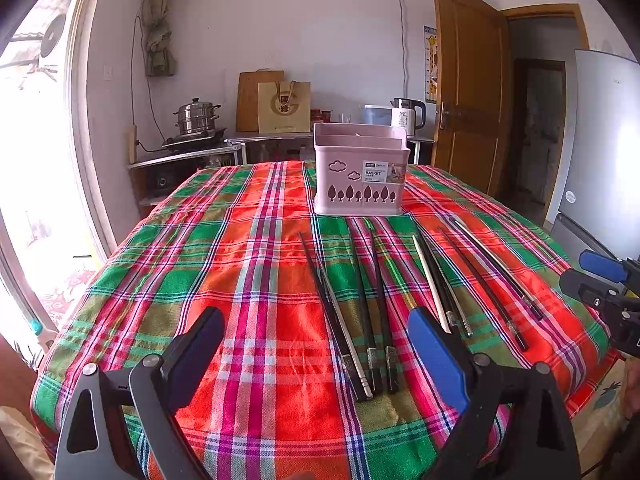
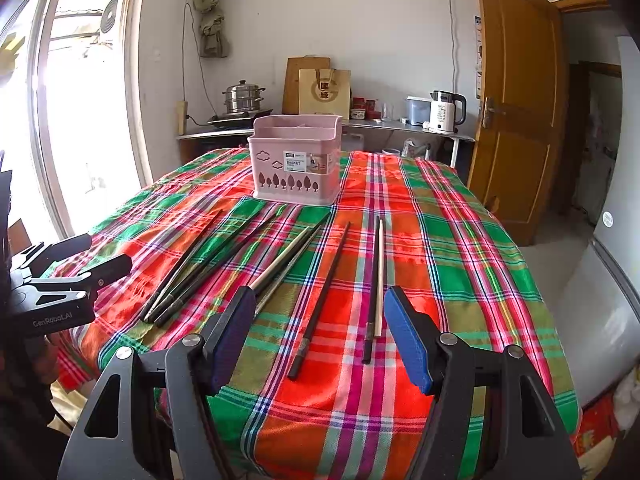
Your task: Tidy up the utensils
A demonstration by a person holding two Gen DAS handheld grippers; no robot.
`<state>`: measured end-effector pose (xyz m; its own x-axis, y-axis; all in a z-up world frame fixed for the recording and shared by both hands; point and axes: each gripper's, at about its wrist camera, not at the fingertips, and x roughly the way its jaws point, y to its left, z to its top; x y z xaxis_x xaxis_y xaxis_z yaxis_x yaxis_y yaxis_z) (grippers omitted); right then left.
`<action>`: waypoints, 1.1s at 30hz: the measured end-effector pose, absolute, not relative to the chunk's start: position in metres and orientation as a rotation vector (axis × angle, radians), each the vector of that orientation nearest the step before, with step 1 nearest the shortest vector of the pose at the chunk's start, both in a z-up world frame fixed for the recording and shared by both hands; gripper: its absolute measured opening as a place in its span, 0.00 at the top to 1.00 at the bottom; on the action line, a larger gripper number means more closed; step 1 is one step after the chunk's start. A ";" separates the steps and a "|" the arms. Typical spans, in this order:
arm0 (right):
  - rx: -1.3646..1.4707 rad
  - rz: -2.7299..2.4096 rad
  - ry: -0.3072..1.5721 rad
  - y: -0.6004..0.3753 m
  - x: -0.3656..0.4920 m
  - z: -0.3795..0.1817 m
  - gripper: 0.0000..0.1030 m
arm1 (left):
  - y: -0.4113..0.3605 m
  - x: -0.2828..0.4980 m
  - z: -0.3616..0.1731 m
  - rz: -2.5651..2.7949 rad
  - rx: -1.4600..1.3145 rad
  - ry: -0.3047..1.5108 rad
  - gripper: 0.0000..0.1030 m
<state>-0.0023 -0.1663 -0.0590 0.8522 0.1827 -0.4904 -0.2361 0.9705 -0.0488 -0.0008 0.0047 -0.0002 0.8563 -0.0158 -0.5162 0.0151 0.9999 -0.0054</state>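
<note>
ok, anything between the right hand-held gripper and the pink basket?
Only loose chopsticks on the plaid tablecloth between the right hand-held gripper and pink basket; right wrist view.

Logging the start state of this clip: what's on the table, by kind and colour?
Dark chopsticks: 6
Light (cream or silver) chopsticks: 4
Pink basket: 1
Total: 11; some chopsticks lie bunched, so the colour split is my best reading.
</note>
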 end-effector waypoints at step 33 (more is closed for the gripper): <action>-0.113 0.224 0.488 -0.164 -0.007 -0.052 0.35 | 0.004 -0.007 0.007 -0.027 -0.011 0.530 0.09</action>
